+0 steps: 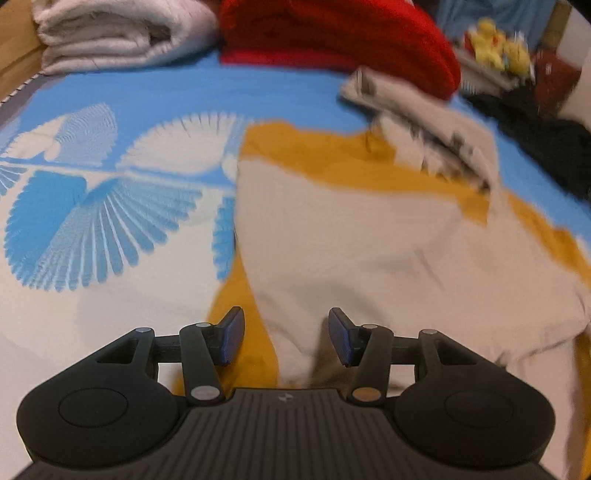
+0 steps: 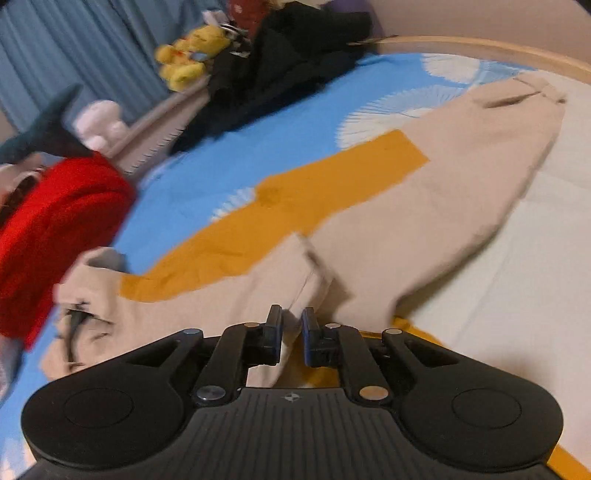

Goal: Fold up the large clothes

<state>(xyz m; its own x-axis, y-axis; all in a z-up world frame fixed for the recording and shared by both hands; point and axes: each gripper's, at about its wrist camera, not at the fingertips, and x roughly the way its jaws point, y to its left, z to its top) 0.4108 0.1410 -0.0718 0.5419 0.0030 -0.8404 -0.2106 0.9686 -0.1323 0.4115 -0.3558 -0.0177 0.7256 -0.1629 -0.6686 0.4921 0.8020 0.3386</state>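
On bed, beige garment lying diagonally

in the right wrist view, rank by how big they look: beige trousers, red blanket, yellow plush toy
1. beige trousers, largest by far
2. red blanket, cut off by the frame edge
3. yellow plush toy, smallest, though it sits farthest from the camera, so true size is unsure

Open bedspread left of garment; red pile (far edge) blocks.
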